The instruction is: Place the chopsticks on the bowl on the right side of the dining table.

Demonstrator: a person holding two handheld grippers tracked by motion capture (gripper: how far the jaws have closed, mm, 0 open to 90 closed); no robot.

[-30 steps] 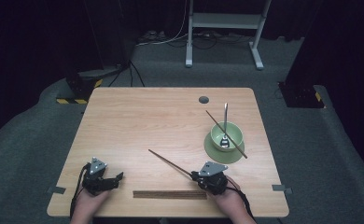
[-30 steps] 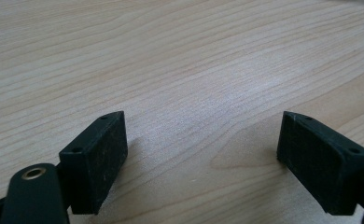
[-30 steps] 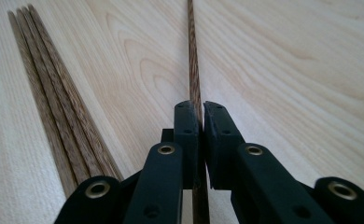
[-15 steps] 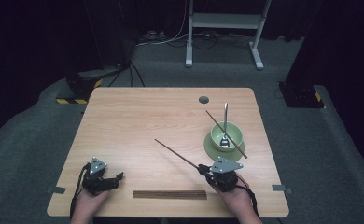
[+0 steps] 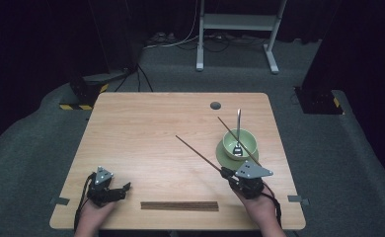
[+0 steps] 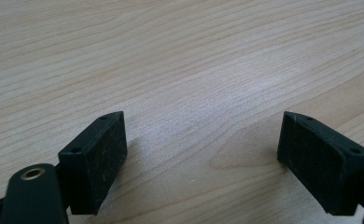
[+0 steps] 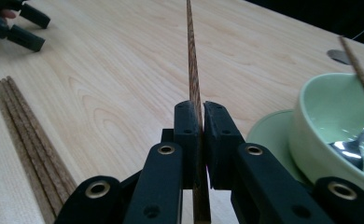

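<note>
my right gripper (image 7: 196,116) pinches one wooden chopstick (image 7: 192,60) tight, holding it over the table (image 5: 146,128) next to the green bowl (image 5: 240,143). my left gripper (image 6: 208,154) sits wide open, holding nothing.

Your left hand (image 5: 94,210) rested low at the near left edge, holding the left gripper (image 5: 123,188) flat and pointed to the right, its two black jaws standing wide apart with nothing between the pads (image 6: 98,158). Your right hand (image 5: 259,207) came in from the bottom right with the wrist angled up and to the left, carrying the right gripper (image 5: 224,172) with its grey three-cornered plate on top. Its jaws were pressed together almost pad to pad (image 7: 187,128), and a cable trailed back from it along your wrist.
</note>
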